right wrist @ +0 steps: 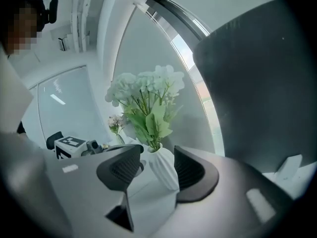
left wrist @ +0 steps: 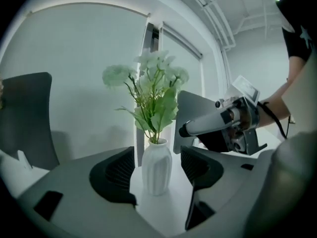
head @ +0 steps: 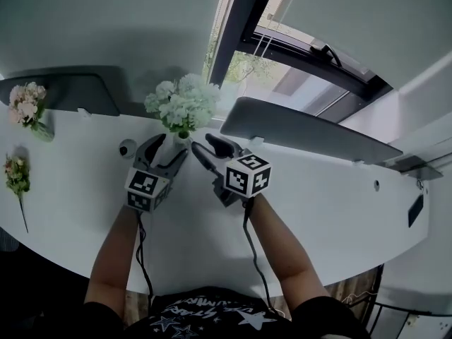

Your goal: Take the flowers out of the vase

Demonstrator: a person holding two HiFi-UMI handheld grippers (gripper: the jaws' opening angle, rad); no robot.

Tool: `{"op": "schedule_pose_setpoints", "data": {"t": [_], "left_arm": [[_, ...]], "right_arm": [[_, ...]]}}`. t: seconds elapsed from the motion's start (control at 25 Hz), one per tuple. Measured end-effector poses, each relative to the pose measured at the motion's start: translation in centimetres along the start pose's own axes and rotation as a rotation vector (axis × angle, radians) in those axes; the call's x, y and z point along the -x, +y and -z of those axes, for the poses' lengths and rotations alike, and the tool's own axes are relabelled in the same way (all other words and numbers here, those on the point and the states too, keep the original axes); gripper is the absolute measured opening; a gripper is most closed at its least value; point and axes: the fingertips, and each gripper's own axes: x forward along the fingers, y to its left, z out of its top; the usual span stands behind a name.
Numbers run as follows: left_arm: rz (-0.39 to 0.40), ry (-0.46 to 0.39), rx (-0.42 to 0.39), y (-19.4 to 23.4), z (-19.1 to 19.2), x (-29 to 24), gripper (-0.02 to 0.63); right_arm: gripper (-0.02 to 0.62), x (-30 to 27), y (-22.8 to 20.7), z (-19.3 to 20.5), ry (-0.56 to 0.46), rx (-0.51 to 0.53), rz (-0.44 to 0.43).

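White curved table (head: pixel 339 210). Left edge: pink-and-cream flower bunch (head: pixel 26 104), small pink sprig (head: pixel 15 175) lying flat nearer. Beyond far edge, 2 chairs: left dark grey chair back (head: pixel 70 90), right dark grey chair back (head: pixel 296 129).

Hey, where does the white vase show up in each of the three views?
Head view: white vase upper centre, under its white flowers.
Left gripper view: white vase lower centre, between the open jaws.
Right gripper view: white vase lower centre, between the open jaws.
Shared landmark: the white flowers standing in it.

1 overhead view, 2 low beside vase (left wrist: pixel 157 165)
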Motion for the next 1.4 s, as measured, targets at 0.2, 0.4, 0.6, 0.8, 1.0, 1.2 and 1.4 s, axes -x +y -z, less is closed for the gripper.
{"op": "schedule_pose_setpoints", "data": {"t": [0.2, 0.4, 0.6, 0.8, 1.0, 1.2, 1.4], "left_arm": [[0.010, 0.013, -0.030, 0.1, 1.1, -1.8, 0.291], [-0.007, 0.004, -0.050, 0.4, 1.6, -3.1, 0.291], [0.005, -0.010, -0.010, 0.3, 2.6, -4.1, 0.290], [-0.001, -0.004, 0.018, 0.3, 3.2, -4.4, 0.288], [0.006, -0.002, 0.033, 0.4, 3.6, -4.5, 0.284], [0.011, -0.008, 0.024, 0.2, 3.4, -4.5, 0.281], [0.006, -0.020, 0.030, 0.2, 3.5, -4.6, 0.280]], "right_arm": [[0.209, -1.5, -0.2, 0.2, 0.010, 0.000, -0.026], [0.216, -3.1, 0.1, 0.0, 0.024, 0.012, -0.073], [0.216, -4.5, 0.1, -0.3, 0.032, 0.027, -0.098], [0.215, -5.0, 0.3, -1.2, 0.003, 0.080, -0.109], [0.201, -5.4, 0.7, -1.1, 0.004, 0.111, -0.123], [0.143, -5.2, 0.6, -1.2, -0.014, 0.115, -0.113], [0.122, -5.2, 0.7, -1.3, -0.016, 0.133, -0.110]]}}
